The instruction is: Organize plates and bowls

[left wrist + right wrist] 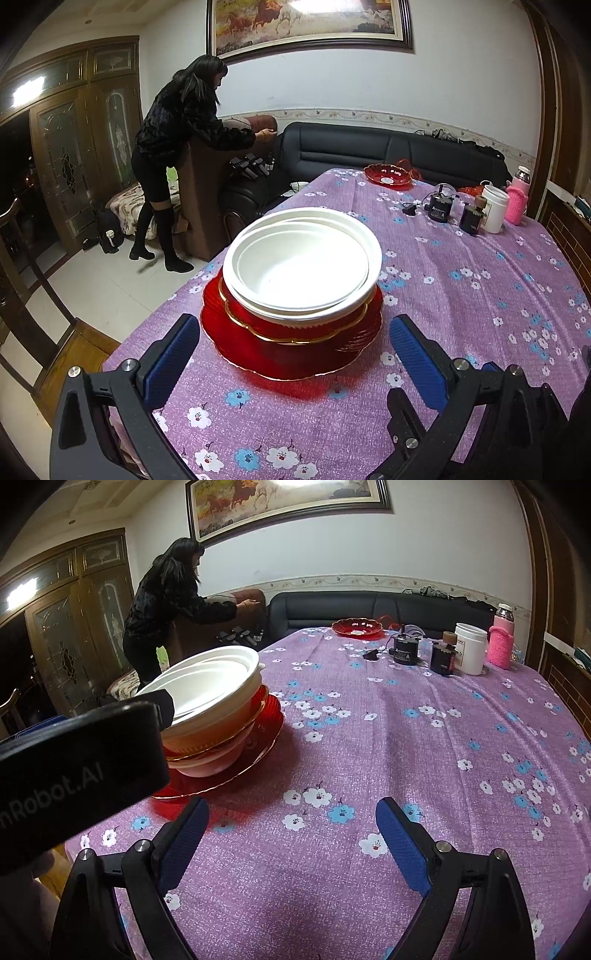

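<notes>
Two pairs of tongs stand wide open and empty as we hold them low over the table [480, 288]: our left tongs [293, 354] face the stack just beyond their tips, and our right tongs [291, 834] hover over bare cloth to its right. White bowls [301, 264] sit nested on red plates [291, 350] near the table's left edge, while another red dish [388, 173] lies at the far end.

Stack: nested white bowls [301, 266] upright, seated in a gold-rimmed red bowl [295, 328] | base: large red glass plate [288, 354] flat on desk near its left edge | separate: scalloped red dish [388, 173] at desk's far end, well apart, upright.
</notes>
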A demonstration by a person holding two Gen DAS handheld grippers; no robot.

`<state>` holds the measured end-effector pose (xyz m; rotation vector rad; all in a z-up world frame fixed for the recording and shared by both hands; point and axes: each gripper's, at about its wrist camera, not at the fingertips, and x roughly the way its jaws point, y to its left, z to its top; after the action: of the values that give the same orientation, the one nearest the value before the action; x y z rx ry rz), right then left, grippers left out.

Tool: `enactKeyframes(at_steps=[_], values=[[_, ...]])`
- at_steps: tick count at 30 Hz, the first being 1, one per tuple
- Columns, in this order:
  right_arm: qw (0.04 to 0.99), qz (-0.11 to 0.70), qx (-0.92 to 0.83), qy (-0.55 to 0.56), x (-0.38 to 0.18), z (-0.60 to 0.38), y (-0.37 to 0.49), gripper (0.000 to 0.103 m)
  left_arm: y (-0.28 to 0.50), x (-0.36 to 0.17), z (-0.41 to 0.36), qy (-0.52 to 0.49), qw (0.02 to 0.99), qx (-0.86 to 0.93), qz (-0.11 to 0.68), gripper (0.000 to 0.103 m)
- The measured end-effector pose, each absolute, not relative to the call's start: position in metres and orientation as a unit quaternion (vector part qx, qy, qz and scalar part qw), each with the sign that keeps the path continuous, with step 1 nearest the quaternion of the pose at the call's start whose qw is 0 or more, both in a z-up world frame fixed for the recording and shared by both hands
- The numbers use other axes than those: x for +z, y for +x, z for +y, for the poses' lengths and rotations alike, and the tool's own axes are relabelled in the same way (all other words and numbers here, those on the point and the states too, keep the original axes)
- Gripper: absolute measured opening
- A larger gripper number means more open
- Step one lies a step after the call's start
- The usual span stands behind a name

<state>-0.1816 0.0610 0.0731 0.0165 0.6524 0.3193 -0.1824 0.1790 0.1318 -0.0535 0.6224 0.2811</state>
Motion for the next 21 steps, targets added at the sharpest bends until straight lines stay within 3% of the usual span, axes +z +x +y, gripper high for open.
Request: enactKeyframes(at_steps=[9,16,21], values=[[0.934,0.323,0.153,0.002,0.069,0.063,-0.180,0.094,-0.184,0.129,0.179,-0.026,0.943,0.143,0.301,0.103],[0.937,0.314,0.154,0.006,0.073,0.062,-0.182,0.094,-0.237,0.157,0.176,-0.020,0.964,0.219,0.148,0.103],[0.936,0.314,0.161,0.005,0.072,0.065,-0.184,0.094,-0.227,0.154,0.182,-0.033,0.964,0.174,0.199,0.103]])
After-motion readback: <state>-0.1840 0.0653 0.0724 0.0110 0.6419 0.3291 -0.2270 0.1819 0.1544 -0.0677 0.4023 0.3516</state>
